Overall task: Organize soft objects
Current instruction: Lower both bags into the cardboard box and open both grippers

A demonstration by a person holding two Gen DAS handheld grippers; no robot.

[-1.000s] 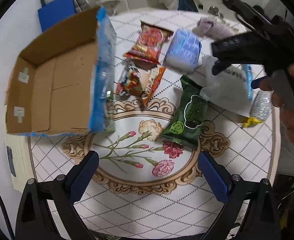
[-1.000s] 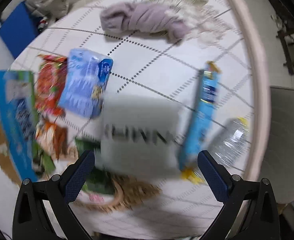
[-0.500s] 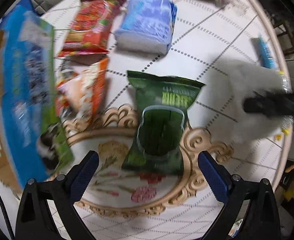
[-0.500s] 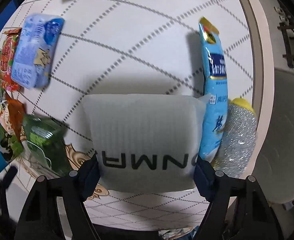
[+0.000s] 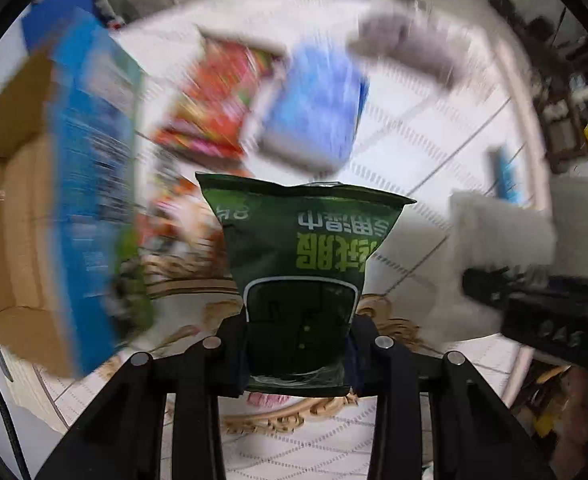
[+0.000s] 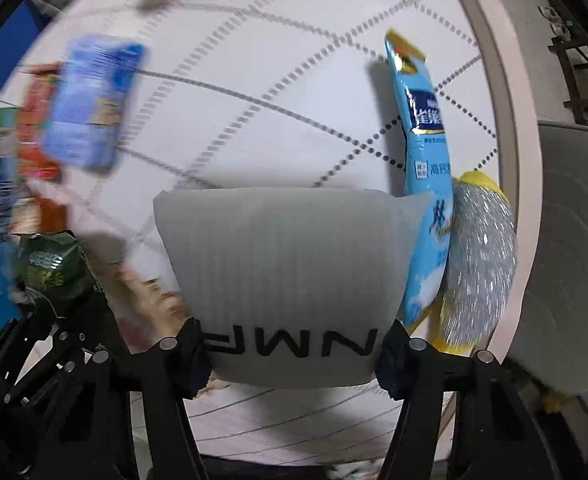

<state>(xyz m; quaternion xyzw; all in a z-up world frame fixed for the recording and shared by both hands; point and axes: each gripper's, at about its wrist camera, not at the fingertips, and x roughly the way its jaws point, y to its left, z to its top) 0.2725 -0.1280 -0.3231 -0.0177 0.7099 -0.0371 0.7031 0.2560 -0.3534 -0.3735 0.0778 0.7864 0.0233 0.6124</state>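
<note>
My left gripper [image 5: 298,356] is shut on a dark green snack-style packet [image 5: 302,256] and holds it off the table; the packet also shows in the right wrist view [image 6: 53,272]. My right gripper [image 6: 294,354] is shut on a soft white pack with black letters [image 6: 281,280], lifted above the table; the pack shows in the left wrist view [image 5: 494,248]. An open cardboard box with a blue printed side [image 5: 33,208] lies at the left.
On the round patterned table [image 6: 277,92] lie a blue tissue pack [image 5: 314,120], a red snack bag [image 5: 213,108], a grey cloth [image 5: 406,44], a light-blue stick pouch [image 6: 426,160] and a silver scrubber [image 6: 478,256]. The table rim [image 6: 510,160] is at the right.
My left gripper has closed on the green packet and lifted it. My right gripper has raised the white pack. Both views are blurred by motion.
</note>
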